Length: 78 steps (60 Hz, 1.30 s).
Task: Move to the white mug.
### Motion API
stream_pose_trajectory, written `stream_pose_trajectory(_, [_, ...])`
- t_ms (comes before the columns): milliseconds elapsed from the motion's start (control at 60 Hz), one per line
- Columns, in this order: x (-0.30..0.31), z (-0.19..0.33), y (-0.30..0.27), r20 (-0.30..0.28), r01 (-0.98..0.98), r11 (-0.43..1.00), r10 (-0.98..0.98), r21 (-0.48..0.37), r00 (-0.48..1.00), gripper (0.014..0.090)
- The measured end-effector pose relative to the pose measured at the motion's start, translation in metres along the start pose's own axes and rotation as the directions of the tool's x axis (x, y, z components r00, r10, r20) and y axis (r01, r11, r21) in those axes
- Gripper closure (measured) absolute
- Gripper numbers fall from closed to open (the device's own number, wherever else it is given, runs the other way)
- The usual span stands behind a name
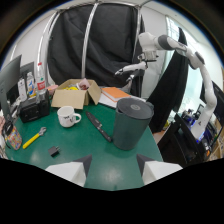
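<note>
An open brown cardboard box (76, 93) sits at the back of the green table (100, 160), holding yellow and pale items too small to identify. Just in front of it stands the glossy white ceramic mug (66, 116), handle turned toward a black-handled knife (98, 126) — well beyond the fingers. A tall dark grey cylindrical bin (131, 123), lid closed, rises ahead of the gripper (113, 168), whose pale wedge-shaped fingers are spread apart, grasping nothing. A yellow-handled wrench (34, 138) lies off to the side.
</note>
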Motion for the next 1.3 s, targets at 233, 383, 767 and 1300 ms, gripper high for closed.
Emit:
stream_pose_trajectory(233, [-0.012, -0.017, 0.015, 0.020, 0.000, 1.000, 0.000, -0.012, 1.000, 0.0194])
stream_pose_trajectory(383, [-0.053, -0.016, 0.019, 0.083, 0.018, 1.000, -0.018, -0.007, 0.996, 0.0194])
stream_pose_trajectory(767, [-0.172, 0.070, -0.016, 0.194, 0.003, 1.000, -0.004, 0.007, 0.981, 0.0190])
stream_pose_trajectory(1300, [-0.230, 0.164, -0.039, 0.181, -0.007, 1.000, 0.004, 0.017, 0.983, 0.0188])
